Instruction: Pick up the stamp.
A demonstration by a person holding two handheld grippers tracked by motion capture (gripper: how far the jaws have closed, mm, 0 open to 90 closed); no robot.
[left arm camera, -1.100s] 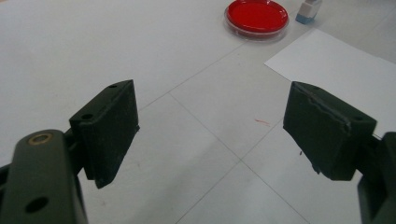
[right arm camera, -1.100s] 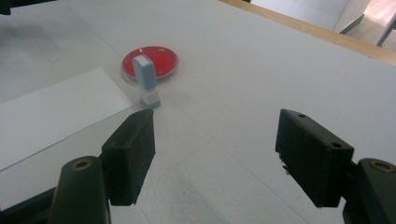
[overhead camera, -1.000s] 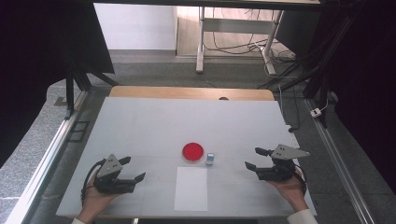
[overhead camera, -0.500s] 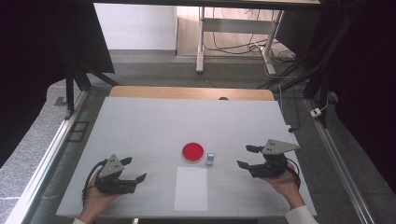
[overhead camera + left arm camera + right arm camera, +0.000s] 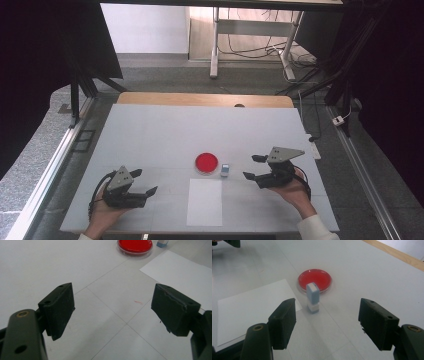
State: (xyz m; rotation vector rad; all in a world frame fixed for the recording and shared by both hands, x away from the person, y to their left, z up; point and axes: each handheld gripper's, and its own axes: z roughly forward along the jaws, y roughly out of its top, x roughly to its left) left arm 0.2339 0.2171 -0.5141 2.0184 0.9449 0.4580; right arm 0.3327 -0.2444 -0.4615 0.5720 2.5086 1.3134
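Right gripper (image 5: 327, 322), jaws spread wide, faces the upright stamp (image 5: 313, 297) at frame centre; a skewed closing jaw could topple it into the red dish (image 5: 315, 280) just behind. Left gripper (image 5: 112, 310), jaws also apart and empty, sits lower left in the high view.

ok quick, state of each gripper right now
left gripper: open, holding nothing
right gripper: open, holding nothing, aimed at the small blue stamp
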